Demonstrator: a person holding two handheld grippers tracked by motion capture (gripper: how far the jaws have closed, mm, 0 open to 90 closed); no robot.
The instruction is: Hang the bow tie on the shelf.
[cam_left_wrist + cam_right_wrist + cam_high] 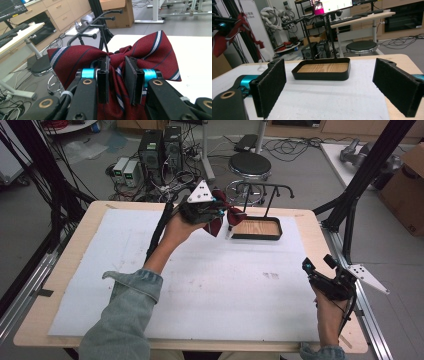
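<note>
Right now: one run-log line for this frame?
left gripper: shut on bow tie, raised beside stand tray | right gripper: open, empty, facing tray | white mat: bare

Bow tie (pixel 140 50) maroon w/ navy-white stripes; tray (pixel 322 68) black, wood-grain floor; mat (pixel 200 270) white

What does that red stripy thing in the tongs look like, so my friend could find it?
Start at the big table with the white mat and look to its far edge, beside the black tray with the wooden bottom. There the left tongs are shut on a bow tie, held up in the air. It is the only soft cloth thing there: dark red with navy and white stripes.
</note>
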